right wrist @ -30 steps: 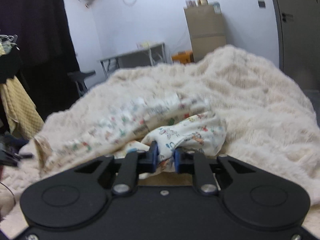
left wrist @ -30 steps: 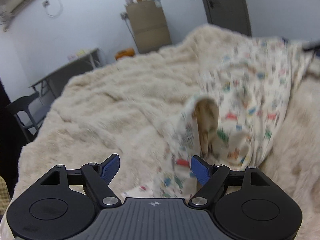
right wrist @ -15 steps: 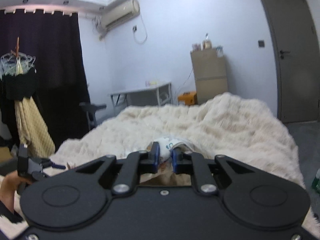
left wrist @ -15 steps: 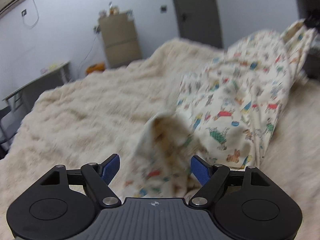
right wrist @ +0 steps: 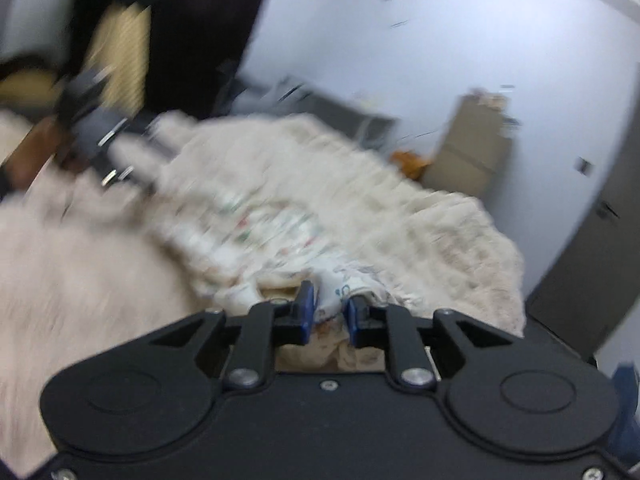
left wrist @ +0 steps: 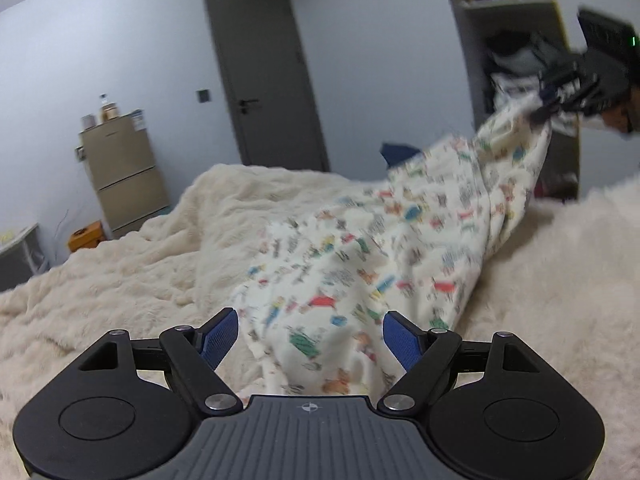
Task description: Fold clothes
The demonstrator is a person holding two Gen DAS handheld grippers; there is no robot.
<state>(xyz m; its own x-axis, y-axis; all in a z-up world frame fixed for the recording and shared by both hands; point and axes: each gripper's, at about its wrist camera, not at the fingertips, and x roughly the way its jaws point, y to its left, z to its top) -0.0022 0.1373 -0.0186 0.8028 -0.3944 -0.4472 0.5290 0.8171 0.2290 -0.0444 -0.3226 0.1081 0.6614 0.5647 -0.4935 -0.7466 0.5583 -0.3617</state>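
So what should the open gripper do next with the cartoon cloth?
Probably close the left hand-held gripper on the cloth lying between its open fingers. The right hand-held gripper already pinches the other end, lifted off the blanket, so both ends would be held.

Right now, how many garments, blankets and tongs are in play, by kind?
Printed garment: 1
Fluffy cream blanket: 1
Tongs: 2, left tongs open, right tongs shut on the garment
Total: 4
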